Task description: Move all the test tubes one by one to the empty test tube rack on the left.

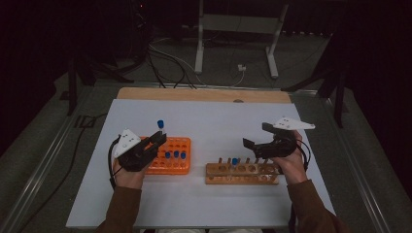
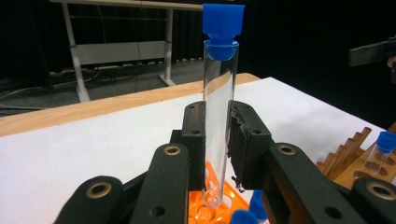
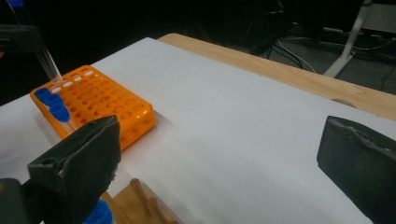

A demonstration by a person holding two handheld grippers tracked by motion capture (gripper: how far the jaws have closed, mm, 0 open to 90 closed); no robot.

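Observation:
My left gripper (image 1: pixel 156 140) (image 2: pixel 217 135) is shut on a clear test tube (image 1: pixel 160 127) (image 2: pixel 218 107) with a blue cap, held upright. The tube's lower end hangs just over the far left part of an orange tube rack (image 1: pixel 180 148) (image 2: pixel 219 198) (image 3: pixel 100 102). Three blue-capped tubes (image 1: pixel 175 155) (image 3: pixel 52 101) stand in that rack. To its right lies a wooden rack (image 1: pixel 242 174) (image 2: pixel 348 158) (image 3: pixel 140 205) with one blue-capped tube (image 1: pixel 234 161) (image 2: pixel 385 144). My right gripper (image 1: pixel 257 136) (image 3: pixel 219 163) hovers above the wooden rack, open, with nothing between its jaws.
The racks sit on a white sheet (image 1: pixel 214 121) over a wooden table (image 1: pixel 204 94). Beyond the table's far edge stand a desk frame (image 1: pixel 238 29) and cables (image 1: pixel 165 63) on a dark floor.

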